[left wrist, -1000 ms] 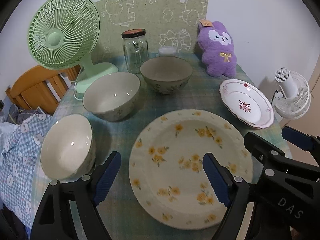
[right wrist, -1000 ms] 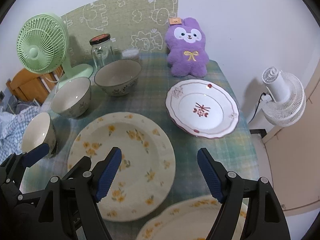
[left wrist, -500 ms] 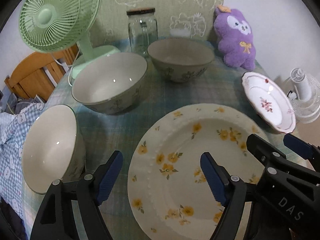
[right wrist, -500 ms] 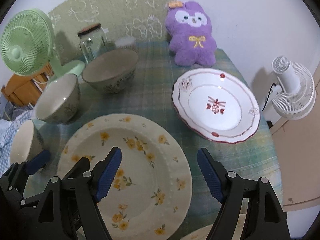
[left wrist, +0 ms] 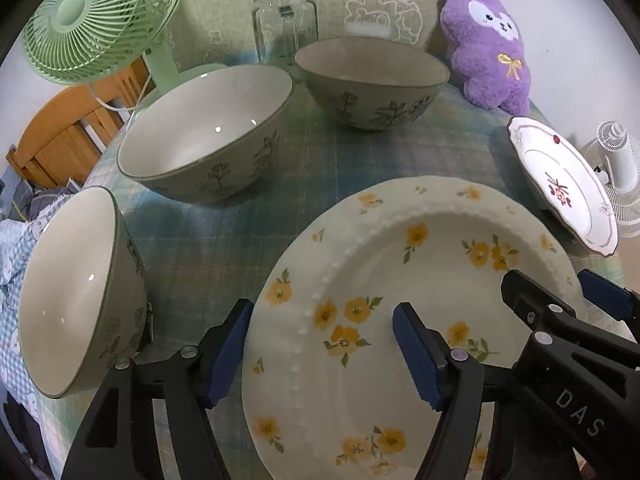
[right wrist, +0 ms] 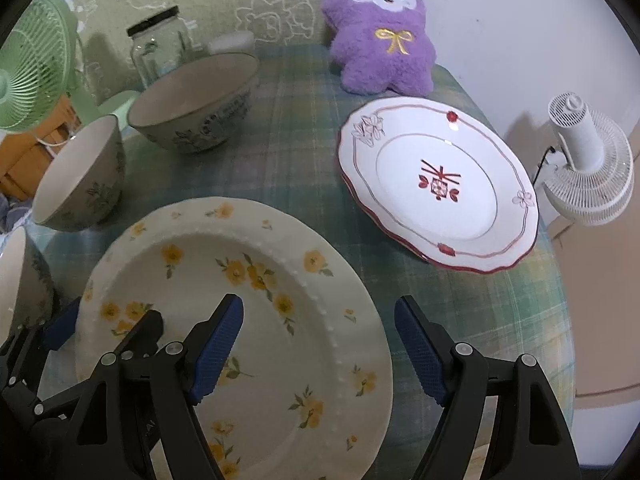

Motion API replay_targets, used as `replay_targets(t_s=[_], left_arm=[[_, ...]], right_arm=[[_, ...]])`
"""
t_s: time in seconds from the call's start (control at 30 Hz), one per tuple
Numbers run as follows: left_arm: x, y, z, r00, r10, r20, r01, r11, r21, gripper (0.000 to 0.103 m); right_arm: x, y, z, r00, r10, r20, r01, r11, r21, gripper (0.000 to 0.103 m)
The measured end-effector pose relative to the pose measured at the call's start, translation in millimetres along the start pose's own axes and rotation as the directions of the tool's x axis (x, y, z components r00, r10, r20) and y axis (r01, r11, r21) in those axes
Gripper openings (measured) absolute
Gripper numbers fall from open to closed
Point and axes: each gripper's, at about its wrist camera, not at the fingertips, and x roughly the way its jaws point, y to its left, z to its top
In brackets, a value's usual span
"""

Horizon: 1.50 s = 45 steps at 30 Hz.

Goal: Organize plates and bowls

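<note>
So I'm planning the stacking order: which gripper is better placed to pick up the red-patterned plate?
Right, probably. The right gripper is open, with the red-patterned plate just ahead and slightly to its right. The left gripper hangs over the yellow-flowered plate, beside the bowls, with the right gripper between it and that plate.

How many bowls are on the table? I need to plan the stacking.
3: one at the near left edge, one mid-left by the green fan, one at the back before the jar.
</note>
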Motion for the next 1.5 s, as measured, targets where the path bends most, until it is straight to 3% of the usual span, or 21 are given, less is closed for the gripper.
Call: replay_targets(t_s=[0.3,0.73,1.13,1.5], left_arm=[[1,-1,-1,1.000,0.001,0.000,-0.001,1.000,0.018,0.073],[0,4,1,0.998,-0.039,-0.052,0.039,0.999,0.010,0.072],[-16,7,-4,0.998,-0.048,-0.039,0.048,0.999,-0.004,0.072],[-5,4,-11,0.999,-0.021,-0.044,0.022,1.000,0.014,0.070]], right_arm=[[13,-7,-2,0.996,0.072,-0.047,-0.070,0.996,0.054,0.081],[7,-2,-3,0.996,0.051,-0.078,-0.047,0.997,0.054,0.081],[-6,-1,-3,0.996,0.049,-0.077,-0.045,0.998,0.053,0.081],[8,1,-8,0.997,0.028,-0.076,-0.026,0.999,0.029,0.081]])
